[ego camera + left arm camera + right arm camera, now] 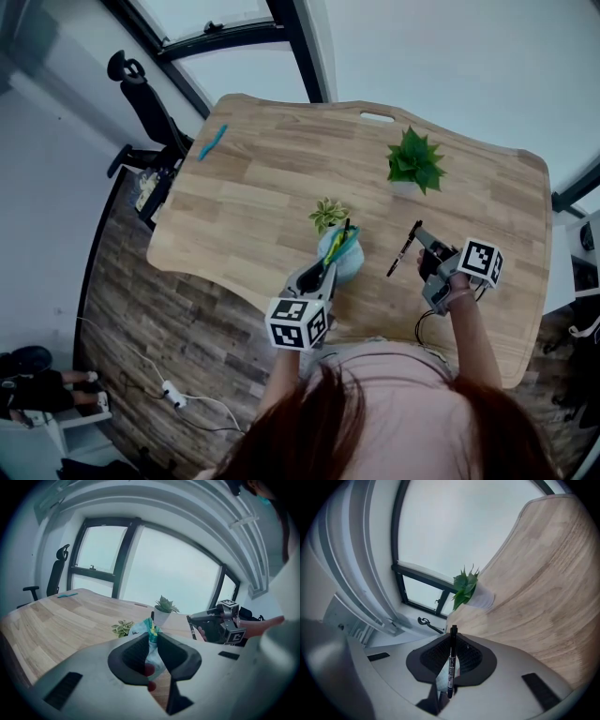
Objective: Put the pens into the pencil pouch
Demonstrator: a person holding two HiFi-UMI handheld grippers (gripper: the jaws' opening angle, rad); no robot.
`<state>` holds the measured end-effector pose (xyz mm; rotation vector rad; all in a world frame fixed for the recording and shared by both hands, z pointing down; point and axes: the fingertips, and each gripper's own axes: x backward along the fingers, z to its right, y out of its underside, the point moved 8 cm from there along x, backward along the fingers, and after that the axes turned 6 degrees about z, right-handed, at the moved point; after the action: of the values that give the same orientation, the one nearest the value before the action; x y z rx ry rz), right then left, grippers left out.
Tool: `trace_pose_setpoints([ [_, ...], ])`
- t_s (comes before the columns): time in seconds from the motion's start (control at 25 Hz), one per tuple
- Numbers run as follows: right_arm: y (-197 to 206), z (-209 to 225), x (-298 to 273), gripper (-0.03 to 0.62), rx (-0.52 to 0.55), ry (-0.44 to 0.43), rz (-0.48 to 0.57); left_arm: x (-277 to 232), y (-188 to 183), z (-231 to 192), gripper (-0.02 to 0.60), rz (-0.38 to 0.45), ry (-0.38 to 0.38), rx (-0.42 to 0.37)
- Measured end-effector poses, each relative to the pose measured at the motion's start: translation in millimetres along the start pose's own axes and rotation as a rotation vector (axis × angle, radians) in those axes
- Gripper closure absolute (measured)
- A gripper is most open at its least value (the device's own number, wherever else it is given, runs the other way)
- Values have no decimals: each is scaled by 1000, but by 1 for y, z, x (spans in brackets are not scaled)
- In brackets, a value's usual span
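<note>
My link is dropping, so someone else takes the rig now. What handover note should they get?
Left gripper: shut on the pencil pouch, holding it upright near the table's front edge.
Right gripper: shut on a black pen, raised off the table, right of the pouch.
Done: several pens already stick out of the pouch.
Left: drop in the black pen, then probably fetch the blue pen at the far left corner.

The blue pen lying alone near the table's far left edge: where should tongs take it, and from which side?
Probably mid-barrel on the blue pen, coming from above with the jaws across its length. It lies flat on the table with bare wood around it, so a centred grip should lift it level.
</note>
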<state>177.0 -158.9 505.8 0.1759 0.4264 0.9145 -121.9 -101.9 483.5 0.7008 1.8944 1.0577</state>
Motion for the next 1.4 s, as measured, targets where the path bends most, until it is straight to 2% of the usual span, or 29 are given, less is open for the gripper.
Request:
trace_pose_setpoints([
  [0.36, -6, -30, -17, 563, -27, -102, 86, -1, 0, 2, 526, 37, -12, -32],
  [0.72, -5, -60, -36, 563, 41, -205, 124, -2, -3, 5, 526, 64, -8, -36],
  [1.08, -1, -99, -61, 563, 237, -355, 158, -3, -5, 6, 526, 72, -8, -47],
  [1.4, 14, -106, -76, 563, 356, -342, 161, -2, -3, 9, 526, 73, -4, -52],
])
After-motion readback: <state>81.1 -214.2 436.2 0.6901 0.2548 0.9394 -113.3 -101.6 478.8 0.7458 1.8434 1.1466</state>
